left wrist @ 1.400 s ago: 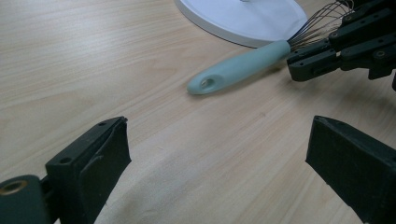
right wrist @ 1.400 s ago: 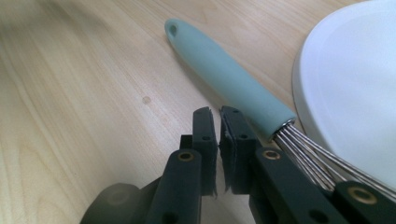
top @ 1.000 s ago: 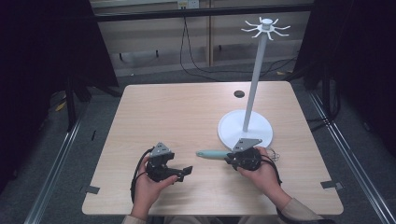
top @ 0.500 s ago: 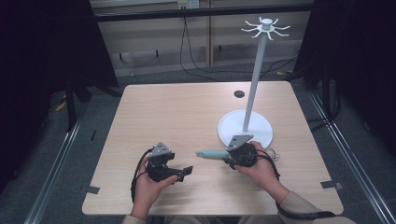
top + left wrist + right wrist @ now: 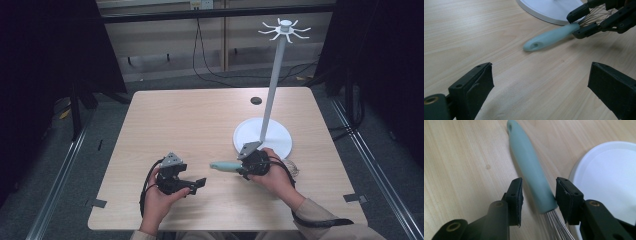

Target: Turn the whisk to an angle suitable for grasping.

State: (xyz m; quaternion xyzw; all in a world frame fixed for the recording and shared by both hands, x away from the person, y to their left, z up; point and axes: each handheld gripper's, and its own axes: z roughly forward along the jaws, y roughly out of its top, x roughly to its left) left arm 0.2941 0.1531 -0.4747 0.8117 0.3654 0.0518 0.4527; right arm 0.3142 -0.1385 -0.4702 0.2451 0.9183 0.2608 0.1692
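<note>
Beside the round white stand base point(image 5: 272, 134), the right gripper point(image 5: 539, 197) has shifted closer, fingers point(image 5: 515, 195) parted astride the pale-green-handled wire whisk point(image 5: 530, 167) (unclamped); left gripper point(image 5: 541, 87) gapes empty.

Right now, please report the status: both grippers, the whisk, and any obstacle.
Left gripper open, empty. Right gripper open, straddling whisk handle near the wires, not clamped. Whisk flat on table. White stand base close beside right gripper.
</note>
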